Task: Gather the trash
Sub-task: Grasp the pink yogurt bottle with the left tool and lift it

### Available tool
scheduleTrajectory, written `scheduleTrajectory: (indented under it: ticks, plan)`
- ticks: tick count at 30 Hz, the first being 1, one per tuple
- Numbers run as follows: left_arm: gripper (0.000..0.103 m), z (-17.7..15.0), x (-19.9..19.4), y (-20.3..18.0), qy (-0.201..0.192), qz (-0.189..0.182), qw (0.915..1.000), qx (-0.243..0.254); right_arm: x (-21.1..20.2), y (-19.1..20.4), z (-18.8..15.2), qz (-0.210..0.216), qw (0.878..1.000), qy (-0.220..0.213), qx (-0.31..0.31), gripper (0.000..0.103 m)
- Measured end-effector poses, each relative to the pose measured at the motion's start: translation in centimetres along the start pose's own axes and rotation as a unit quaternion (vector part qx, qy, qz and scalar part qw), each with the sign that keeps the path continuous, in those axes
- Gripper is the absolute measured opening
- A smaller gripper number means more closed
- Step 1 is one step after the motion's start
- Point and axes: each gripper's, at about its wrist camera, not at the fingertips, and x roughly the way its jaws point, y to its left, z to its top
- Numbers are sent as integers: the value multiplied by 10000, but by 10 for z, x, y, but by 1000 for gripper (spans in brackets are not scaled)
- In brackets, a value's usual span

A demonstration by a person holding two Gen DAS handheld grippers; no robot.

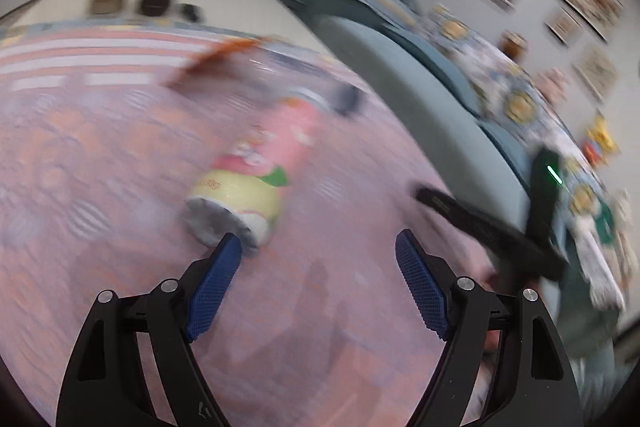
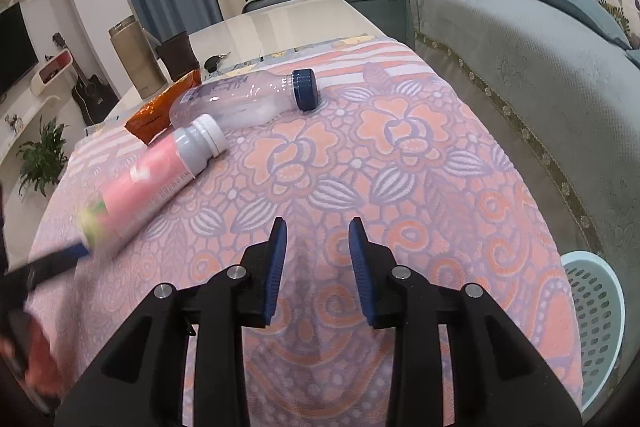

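A pink bottle [image 2: 156, 167] with a white cap lies on its side on the floral cloth [image 2: 400, 155]. It also shows, blurred, in the left wrist view [image 1: 256, 171]. A clear bottle [image 2: 244, 99] with a dark blue cap lies behind it, beside an orange snack wrapper [image 2: 160, 107]. My left gripper [image 1: 318, 247] is open, with its left fingertip at the base of the pink bottle. Its blue tip shows in the right wrist view [image 2: 78, 250]. My right gripper [image 2: 318, 227] is open and empty above the cloth, near its front edge.
A pale blue perforated basket [image 2: 596, 315] stands on the floor at the lower right, beside the grey-green sofa [image 2: 520, 67]. A brown cylinder [image 2: 136, 59], a dark cup [image 2: 180, 55] and keys [image 2: 214, 63] sit on the far part of the table.
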Motion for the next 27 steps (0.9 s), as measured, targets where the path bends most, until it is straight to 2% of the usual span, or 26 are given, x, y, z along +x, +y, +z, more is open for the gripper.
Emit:
scheduleTrajectory:
  ticks: [2,5,7,8,11,13,15,17,20,23,25,27]
  plan:
    - [77,-8,-5,-18,34,268,9990,346,-1,-2,0,9,10000,-30,48,29]
    - [80,-1,-10,-25,-190,701,9960,525,-2,-5,1,43,9999,-51,120,31]
    - [80,15,-2,-27,-335,1362,9881,630,-2,-6,1,24,9999,-54,117,34]
    - [81,20,1,-26,-347,1514,9855,681,-1,-5,1,22,9999,-53,99,34]
    - [82,46,42,-22,57,1914,9775,887,3,-3,4,49,10000,64,35,40]
    - [76,55,61,-17,308,1900,9773,882,8,-3,9,227,9995,225,17,43]
    - [69,60,73,-17,402,1970,9763,807,16,-5,25,406,9986,327,-95,43]
    - [53,55,79,-16,463,2011,9750,821,24,-5,45,574,9975,317,-260,44]
    - [48,50,72,-15,461,1946,9781,571,40,-3,68,655,9963,396,-398,44]
    - [47,41,51,-6,69,1768,9839,235,53,-1,93,894,9928,575,-546,44]
    - [47,33,31,7,-251,1697,9851,-133,60,-1,113,873,9939,388,-560,50]
    - [47,27,17,18,-518,1674,9841,-294,69,-3,128,914,9946,235,-421,56]
